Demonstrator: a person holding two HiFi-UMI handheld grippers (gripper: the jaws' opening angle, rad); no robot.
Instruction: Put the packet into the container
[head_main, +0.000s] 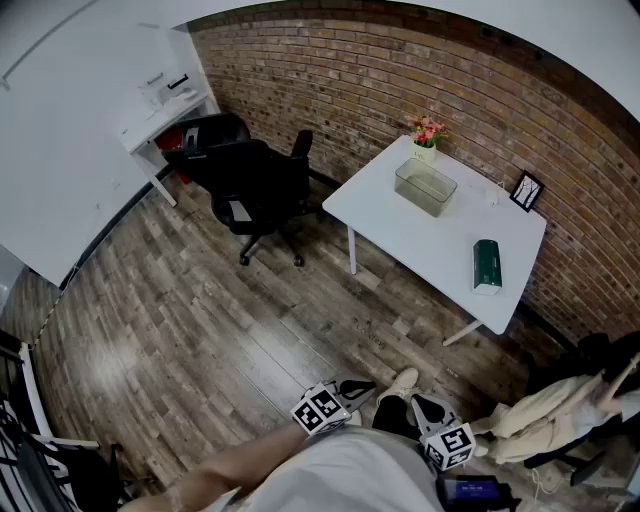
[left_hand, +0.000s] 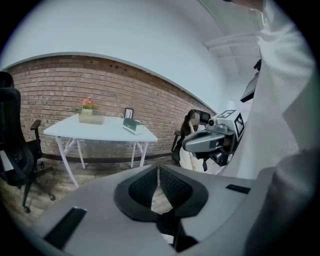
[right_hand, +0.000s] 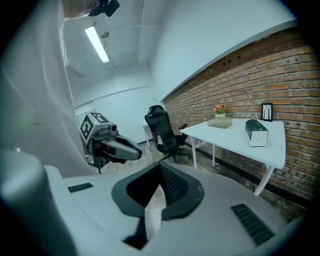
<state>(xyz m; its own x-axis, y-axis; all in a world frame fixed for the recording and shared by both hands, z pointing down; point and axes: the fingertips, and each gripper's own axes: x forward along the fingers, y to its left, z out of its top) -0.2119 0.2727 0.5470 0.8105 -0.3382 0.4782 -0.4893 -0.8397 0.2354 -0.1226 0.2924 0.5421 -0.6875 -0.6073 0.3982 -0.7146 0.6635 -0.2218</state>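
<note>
Claws both clenched on nothing: my left claw (left_hand: 159, 172) has its black ribbed pads pressed together at the tips, with only floor showing behind them; my right claw (right_hand: 160, 172) has its pads met the same way, nothing between. Both hang low in front of my white shirt (head_main: 350, 475), side by side and a little apart, marker cubes showing, near my pale shoe (head_main: 403, 382); each claw's camera catches the other claw off to its side. Under them lies a floor of grey-brown wooden planks (head_main: 200, 320). Well ahead across that floor stands a white rectangular table on thin white legs (head_main: 420, 240), set against a red-brick wall (head_main: 400, 80). On it the dark green packet with a white end (head_main: 487, 266) lies flat toward the table's near right part, well apart from the clear rectangular container (head_main: 425, 186), which sits toward the back. Just behind the container is a small pot of pink and orange flowers (head_main: 427, 132); at the far right corner stands a small black picture frame (head_main: 526, 190). Left of the table a black swivel office chair (head_main: 260, 185) stands on the planks; beyond it a white shelf-desk (head_main: 165, 105) juts from a white wall (head_main: 70, 150). At my right a heap of cream cloth (head_main: 545, 412) lies over a dark seat; a long ceiling strip light (right_hand: 97, 44) glows overhead in the right gripper view.
</note>
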